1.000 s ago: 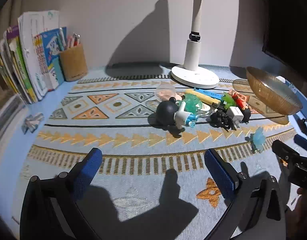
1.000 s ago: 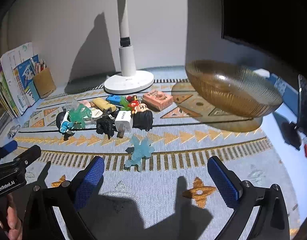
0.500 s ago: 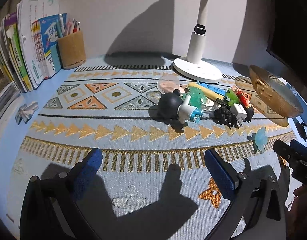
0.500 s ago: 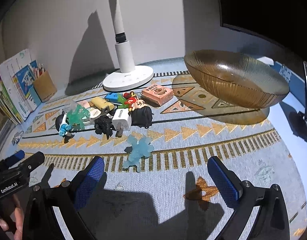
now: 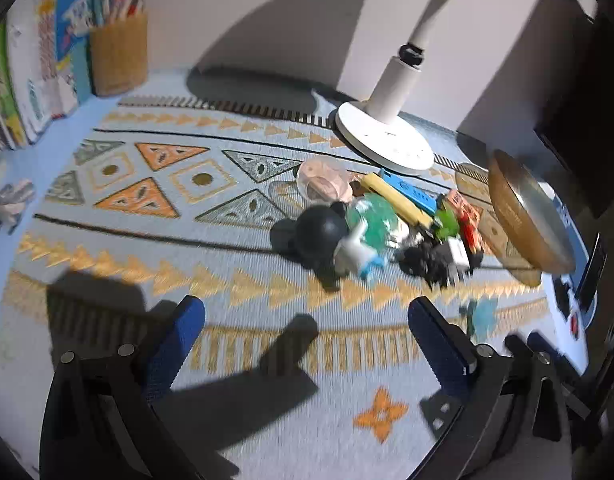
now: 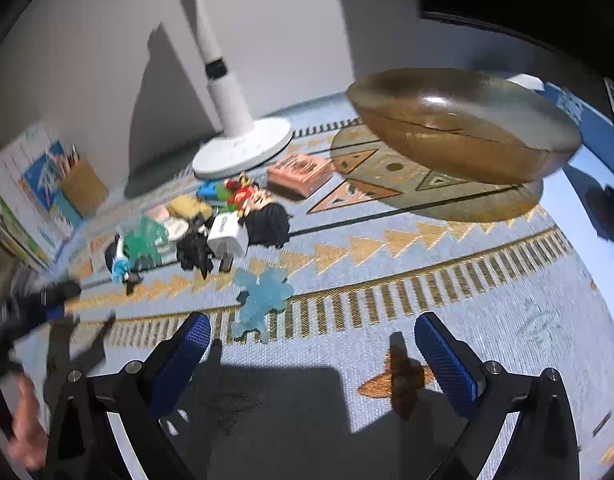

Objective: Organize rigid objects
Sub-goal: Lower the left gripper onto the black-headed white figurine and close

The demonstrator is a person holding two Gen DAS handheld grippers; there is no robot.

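- From my left gripper (image 5: 307,332) I see a patterned mat (image 5: 155,184) covering the desk (image 5: 47,148); the mat's left half is bare, open room all the way to the books (image 5: 31,76) and pencil cup (image 5: 119,56) at the back left.
- The wall closes off the back, and the white lamp base (image 5: 383,140) sits against it, just behind the pile of small things.
- On the right, the amber glass bowl (image 6: 463,120) stands on the mat near the desk's right edge, with bare mat in front of it.
- The pile lies mid-mat: a black round toy (image 5: 319,232), a green translucent piece (image 5: 375,220), a yellow bar (image 5: 399,200) and a blue one (image 5: 411,192), a white charger plug (image 6: 227,236), a black lumpy figure (image 6: 195,252) and a pink box (image 6: 299,168).
- A pale blue jelly-like star (image 6: 263,296) lies apart from the pile, just ahead of my right gripper (image 6: 313,340) near its left finger.
- Both views are motion-blurred, so finer detail in the pile is unreadable.
- My left fingers (image 5: 179,328) are spread wide with nothing between them, low over the mat's near border.
- My right fingers (image 6: 443,344) are likewise spread and empty, pointed toward the star and the bowl.
- In the right view the left gripper shows blurred at the far left, with a hand (image 6: 23,420) behind it.
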